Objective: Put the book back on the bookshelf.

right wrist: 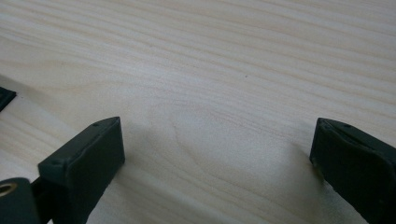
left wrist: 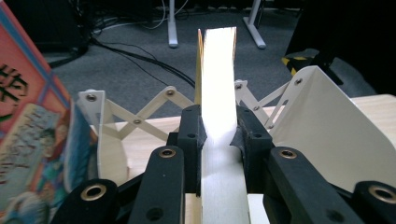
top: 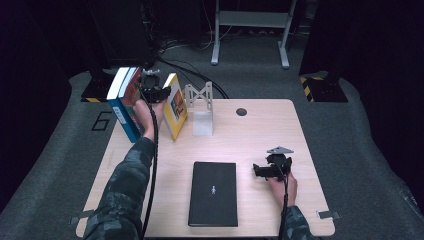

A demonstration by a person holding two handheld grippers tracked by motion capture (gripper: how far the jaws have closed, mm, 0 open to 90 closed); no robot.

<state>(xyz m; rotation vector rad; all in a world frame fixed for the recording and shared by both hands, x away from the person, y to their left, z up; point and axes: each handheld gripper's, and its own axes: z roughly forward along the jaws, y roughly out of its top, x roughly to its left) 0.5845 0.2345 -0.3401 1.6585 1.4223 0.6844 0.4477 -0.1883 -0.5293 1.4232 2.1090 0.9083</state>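
Dark carpet surrounds the pale wooden table (top: 260,132); at its far left corner our left gripper (left wrist: 217,135) is clamped on the edge of the yellow book (top: 176,105), which stands upright between the blue book (top: 122,102) and the white folding bookend (top: 200,107); our right gripper (top: 262,171) rests on the table near the front right, its jaws wide apart with nothing between them; just beside it lies the black notebook (top: 213,194), flat.

A pale wooden table (top: 260,132) bears a black notebook (top: 213,193) and white bookstand (top: 200,107).
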